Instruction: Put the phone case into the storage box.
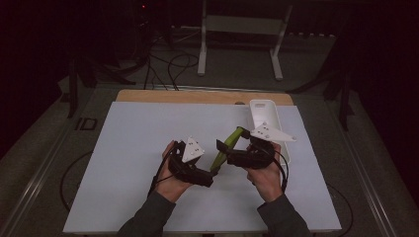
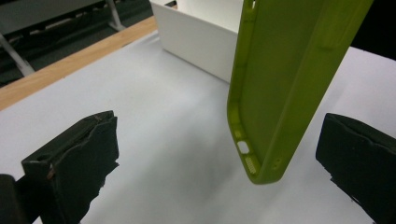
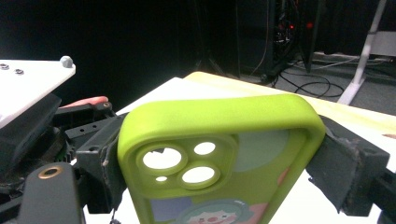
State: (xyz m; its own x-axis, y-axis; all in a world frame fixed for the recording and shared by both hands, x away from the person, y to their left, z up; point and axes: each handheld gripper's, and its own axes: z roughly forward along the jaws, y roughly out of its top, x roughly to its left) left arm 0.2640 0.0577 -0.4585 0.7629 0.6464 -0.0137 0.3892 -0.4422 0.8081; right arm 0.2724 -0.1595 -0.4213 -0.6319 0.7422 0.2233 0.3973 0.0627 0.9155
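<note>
Green silicone, a phone case [image 1: 228, 146] hangs above the white mat [image 1: 128, 163], held at its camera-cutout end by the right gripper [image 3: 219, 154], whose jaws press on its two long edges. In the right gripper view the cutouts sit between the pads [image 3: 341, 163] and a printed cartoon shows through the case. In the high view its long axis slants from the right gripper [image 1: 232, 148] down toward the left gripper [image 1: 205, 177], so the free end, the one with the port holes, points at the left hand [image 1: 173, 173].

From the left gripper view the case [image 2: 289, 84] stands nearly upright between the jaws, hollow side facing the left pad [image 2: 79, 158], its lower corner close to the right-hand pad [image 2: 359, 163] but not touching it. The left gripper [image 2: 219, 158] stands wide apart, gripping nothing; there is a clear gap on both sides of the case, larger on the left.

So the left gripper is the nearer free one, and the case's bottom end already lies inside its span. A grip there would likely need the jaws to close across the case's short width, with the case brought nearer the middle first.

Beyond the case a white tray [image 2: 201, 42] rests on the mat, near the right hand [image 1: 267, 177], with the wooden table edge [image 1: 148, 95] behind it.
</note>
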